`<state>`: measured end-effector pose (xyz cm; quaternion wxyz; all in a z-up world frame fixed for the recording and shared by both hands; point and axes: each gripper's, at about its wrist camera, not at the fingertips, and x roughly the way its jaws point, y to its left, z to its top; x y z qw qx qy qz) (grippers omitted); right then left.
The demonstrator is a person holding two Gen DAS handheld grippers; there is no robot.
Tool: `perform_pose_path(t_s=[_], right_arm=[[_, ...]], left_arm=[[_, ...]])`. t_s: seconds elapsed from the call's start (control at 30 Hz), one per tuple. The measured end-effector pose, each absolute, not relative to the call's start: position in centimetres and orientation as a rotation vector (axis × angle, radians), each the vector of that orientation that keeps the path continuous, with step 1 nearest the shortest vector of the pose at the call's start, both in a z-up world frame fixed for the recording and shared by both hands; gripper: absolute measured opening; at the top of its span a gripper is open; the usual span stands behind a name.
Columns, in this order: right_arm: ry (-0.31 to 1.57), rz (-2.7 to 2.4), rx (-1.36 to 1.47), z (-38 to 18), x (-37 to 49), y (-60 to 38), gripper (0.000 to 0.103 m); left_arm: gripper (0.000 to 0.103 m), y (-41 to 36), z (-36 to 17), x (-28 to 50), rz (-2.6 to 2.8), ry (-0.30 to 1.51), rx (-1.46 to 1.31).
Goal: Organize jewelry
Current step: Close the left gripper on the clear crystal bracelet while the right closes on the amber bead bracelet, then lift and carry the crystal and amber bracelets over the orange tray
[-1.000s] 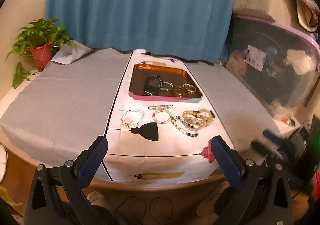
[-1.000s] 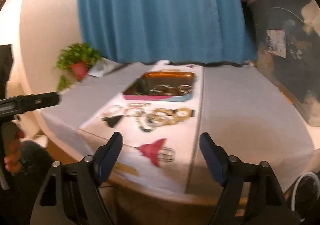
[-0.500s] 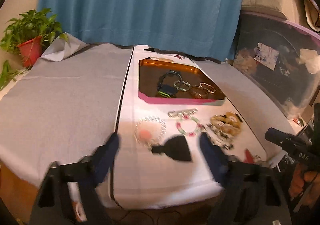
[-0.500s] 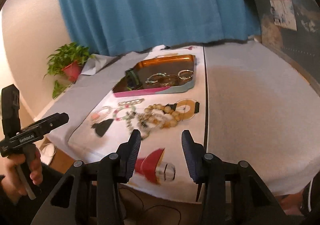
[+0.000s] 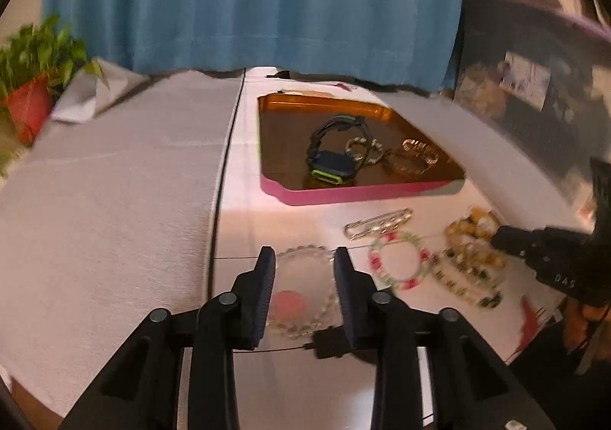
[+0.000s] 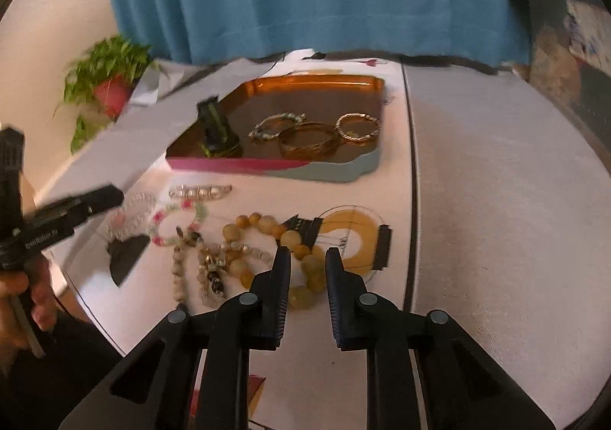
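Clear bead bracelet [image 5: 303, 290] blurs, partly hidden behind left gripper [image 5: 304, 258].

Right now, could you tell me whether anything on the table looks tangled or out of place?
Yes: the yellow bead necklace and the speckled bead strands lie overlapping in a heap on the white cloth, in front of the tray. The watch and bangles already sit separately inside the tray.

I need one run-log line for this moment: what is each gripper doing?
left gripper: open over clear bead bracelet | right gripper: open over yellow bead bracelet | tray: watch, three bracelets
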<state>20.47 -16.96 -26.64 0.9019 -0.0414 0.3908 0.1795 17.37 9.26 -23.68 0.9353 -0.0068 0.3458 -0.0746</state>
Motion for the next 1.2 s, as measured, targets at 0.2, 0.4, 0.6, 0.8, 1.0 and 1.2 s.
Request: perform_pose_path(t_s=[0.2,0.4,0.6,0.8,1.0,1.2], right_arm=[[0.772,0.34,-0.204,-27.1,19.8,-15.6,0.018],[0.643,0.326,-0.108,-24.3,18.2,-17.7,0.013],[0.598,0.316,-0.039,-22.7,16.6,-20.1,0.013],[0.657,0.284,-0.095,-23.5,16.0,-22.2,0.013],[0.74,0.268,-0.08,-24.8,16.7,-24.0,0.013],[0.804,0.25,-0.124,-26.3,17.3,-23.2,0.022]], left_arm=[[0.028,9.6,-25.3,17.7,-0.114,0.789,0.03],[0.004,10.9,-24.3,17.1,-0.142,0.763,-0.089],[0.004,11.9,-23.2,15.8,-0.164,0.741,-0.193],[0.004,11.4,-24.1,15.2,-0.152,0.8,-0.13],[0.01,9.6,-25.0,15.5,-0.095,0.819,0.012],[0.024,10.2,-25.3,15.8,-0.076,0.811,-0.006]])
